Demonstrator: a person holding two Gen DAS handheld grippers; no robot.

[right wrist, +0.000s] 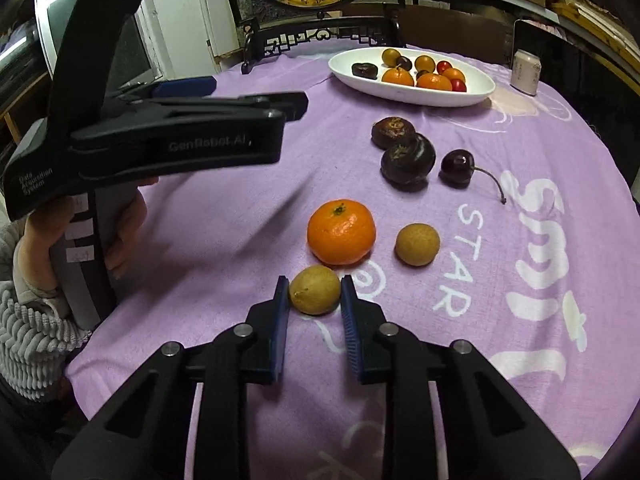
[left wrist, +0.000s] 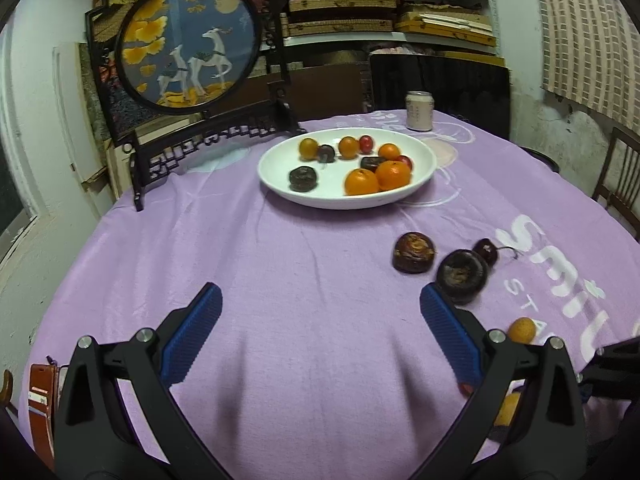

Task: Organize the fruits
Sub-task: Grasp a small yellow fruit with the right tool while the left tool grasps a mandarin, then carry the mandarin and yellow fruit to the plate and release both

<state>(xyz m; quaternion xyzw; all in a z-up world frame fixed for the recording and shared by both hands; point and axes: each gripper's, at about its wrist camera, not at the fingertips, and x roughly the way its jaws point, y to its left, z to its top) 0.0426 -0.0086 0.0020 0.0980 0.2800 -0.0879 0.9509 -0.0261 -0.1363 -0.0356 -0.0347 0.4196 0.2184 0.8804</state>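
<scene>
A white oval plate [left wrist: 280, 184] [right wrist: 476, 94] at the far side holds several oranges, small red fruits and dark fruits. Loose on the purple cloth lie two dark round fruits [left wrist: 414, 252] [right wrist: 408, 160], a dark cherry [right wrist: 456, 168] [left wrist: 486, 250], a tangerine [right wrist: 341, 231] and two small tan fruits [right wrist: 417, 244]. My right gripper [right wrist: 315, 290] has its blue pads on both sides of the nearer tan fruit [right wrist: 315, 289], touching or nearly touching it. My left gripper [left wrist: 320, 306] is wide open and empty above bare cloth; it also shows in the right wrist view [right wrist: 188, 86].
A pale drink can [left wrist: 419, 111] [right wrist: 526, 71] stands behind the plate. A dark wooden stand with a round deer picture [left wrist: 188, 40] stands at the table's far left. A wooden chair [left wrist: 618, 184] is at the right. Shelves with boxes fill the back wall.
</scene>
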